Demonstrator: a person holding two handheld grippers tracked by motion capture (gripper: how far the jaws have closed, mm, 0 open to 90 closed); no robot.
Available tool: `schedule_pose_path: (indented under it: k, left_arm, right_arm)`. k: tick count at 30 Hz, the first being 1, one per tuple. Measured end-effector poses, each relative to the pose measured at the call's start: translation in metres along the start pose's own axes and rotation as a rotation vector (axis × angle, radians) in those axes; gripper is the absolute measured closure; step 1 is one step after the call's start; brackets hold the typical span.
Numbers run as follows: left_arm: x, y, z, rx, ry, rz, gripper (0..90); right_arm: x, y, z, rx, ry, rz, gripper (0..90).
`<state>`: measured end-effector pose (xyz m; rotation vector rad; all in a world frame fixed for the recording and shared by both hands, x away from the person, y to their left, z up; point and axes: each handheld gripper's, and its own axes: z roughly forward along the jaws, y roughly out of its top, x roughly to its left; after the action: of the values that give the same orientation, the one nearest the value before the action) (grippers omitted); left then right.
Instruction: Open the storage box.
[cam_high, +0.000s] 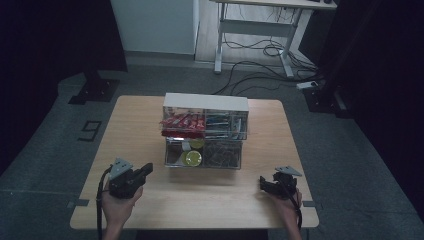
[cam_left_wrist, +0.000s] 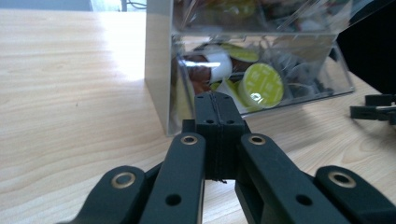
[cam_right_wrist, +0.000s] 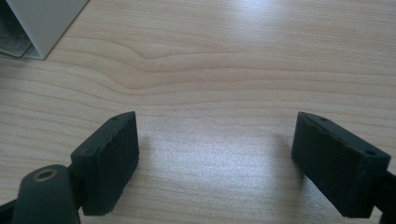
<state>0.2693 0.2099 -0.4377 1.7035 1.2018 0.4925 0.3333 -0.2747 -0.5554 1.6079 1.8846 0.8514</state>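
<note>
A clear drawer organizer with a white top (cam_high: 205, 131) stands at the middle of the wooden table (cam_high: 210, 200). Its lower left drawer is drawn out a little and holds coffee capsules, one with a green lid (cam_high: 191, 158) (cam_left_wrist: 264, 85). My left gripper (cam_high: 148, 169) (cam_left_wrist: 218, 100) lies at the front left with its jaws pressed together on nothing, tips pointing at the organizer's near corner (cam_left_wrist: 163, 84). At the front right, my right gripper (cam_high: 262, 182) (cam_right_wrist: 217, 130) rests open over bare wood, jaws wide apart. Its jaw tips also appear at the left gripper view's right edge (cam_left_wrist: 373, 107).
Red packets (cam_high: 182, 121) fill the upper left drawer, with small items in the right drawers. The organizer's white corner (cam_right_wrist: 37, 23) shows top left in the right gripper view. Behind the table are a desk frame (cam_high: 260, 30) and floor cables (cam_high: 260, 60).
</note>
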Motion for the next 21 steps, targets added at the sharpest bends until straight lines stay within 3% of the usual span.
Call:
schedule_pose_path:
  k: [11,14,21]
  left_arm:
    - [-0.012,0.026,-0.003,-0.005,-0.032,0.029,90.0]
    - [-0.017,0.035,-0.003,-0.011,-0.065,0.026,90.0]
    - [-0.023,0.048,-0.004,-0.023,-0.097,0.022,90.0]
  right_arm:
    - [0.000,0.000,0.000,-0.001,-0.001,0.000,15.3]
    - [0.000,0.000,0.000,-0.002,-0.001,0.000,15.3]
    - [0.000,0.000,0.000,-0.001,-0.001,0.001,15.3]
